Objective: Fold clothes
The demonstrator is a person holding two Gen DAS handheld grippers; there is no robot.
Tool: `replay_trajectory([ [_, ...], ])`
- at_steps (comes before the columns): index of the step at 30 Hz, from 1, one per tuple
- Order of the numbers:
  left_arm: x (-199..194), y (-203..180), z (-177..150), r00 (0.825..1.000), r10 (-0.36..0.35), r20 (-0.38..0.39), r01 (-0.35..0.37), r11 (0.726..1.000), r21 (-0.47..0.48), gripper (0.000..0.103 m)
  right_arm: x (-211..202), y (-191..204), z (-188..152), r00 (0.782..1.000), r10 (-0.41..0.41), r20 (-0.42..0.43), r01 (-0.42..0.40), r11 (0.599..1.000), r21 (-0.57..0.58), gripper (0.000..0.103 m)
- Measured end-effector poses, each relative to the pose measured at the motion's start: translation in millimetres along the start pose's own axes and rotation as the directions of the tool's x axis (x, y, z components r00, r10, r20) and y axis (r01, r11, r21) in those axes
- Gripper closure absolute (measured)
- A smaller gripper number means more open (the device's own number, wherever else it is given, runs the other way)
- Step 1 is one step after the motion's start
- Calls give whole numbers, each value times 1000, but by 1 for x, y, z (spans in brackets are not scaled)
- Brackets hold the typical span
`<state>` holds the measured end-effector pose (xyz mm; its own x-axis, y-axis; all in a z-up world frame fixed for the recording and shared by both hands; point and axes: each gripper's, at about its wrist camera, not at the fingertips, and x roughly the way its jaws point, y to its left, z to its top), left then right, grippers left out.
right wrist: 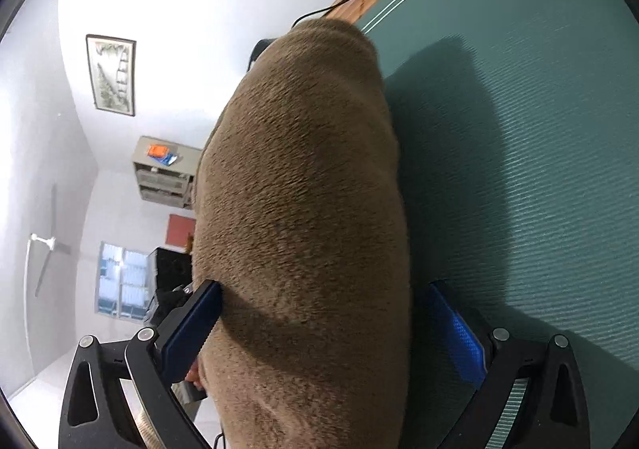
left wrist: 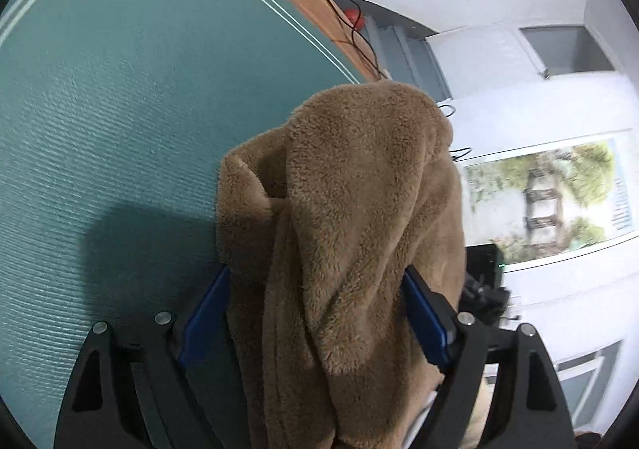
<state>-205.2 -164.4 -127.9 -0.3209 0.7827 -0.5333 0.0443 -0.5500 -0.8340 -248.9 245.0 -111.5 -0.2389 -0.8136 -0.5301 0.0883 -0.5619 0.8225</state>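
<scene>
The thick brown fleece garment (left wrist: pixel 343 233) drapes between both tools above the teal textured bench (left wrist: pixel 120 129). The left tool (left wrist: pixel 315 313) and the right tool (right wrist: pixel 335 325) stand spread around bunched fleece. It looks soft, bulky and floppy; best gripped at an edge.

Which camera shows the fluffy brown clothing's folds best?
The left wrist view: the fluffy brown fleece garment shows draped folds and a pocket-like opening there. The right wrist view shows the garment only as one smooth bulging surface.
</scene>
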Motion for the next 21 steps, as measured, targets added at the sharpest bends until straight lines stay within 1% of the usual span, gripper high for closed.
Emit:
replay_trajectory([
  [3,-1,1,1,999,-50,-9,50,999,-4,17,12,6,1,999,17,-31,-18,1000,-23,1],
  [4,-1,1,0,997,-73,-21,73,997,-5,17,15,9,1,999,8,-33,-9,999,-33,1],
  [7,6,-2,-1,993,-106,-53,107,994,7,17,18,13,-1,1000,-6,-31,4,999,-45,1],
  [9,9,-7,-3,994,-76,-75,79,996,33,17,19,14,-3,999,-8,-31,7,999,-46,1],
  [12,14,-14,-4,994,-47,-100,52,998,46,17,19,15,-10,999,-30,-35,28,998,-51,1],
  [16,20,-20,-9,995,-20,-99,26,998,62,17,27,19,-12,999,-51,-15,50,997,-64,1],
  [17,20,-21,-10,995,-15,-94,21,998,61,19,27,21,-13,998,-57,-10,56,996,-72,1],
  [20,22,-24,-12,995,8,-95,-3,999,54,28,29,25,-15,996,-84,14,85,993,-81,1],
  [21,22,-23,-14,995,7,-95,-3,999,40,30,29,27,-16,995,-94,22,96,992,-81,6],
])
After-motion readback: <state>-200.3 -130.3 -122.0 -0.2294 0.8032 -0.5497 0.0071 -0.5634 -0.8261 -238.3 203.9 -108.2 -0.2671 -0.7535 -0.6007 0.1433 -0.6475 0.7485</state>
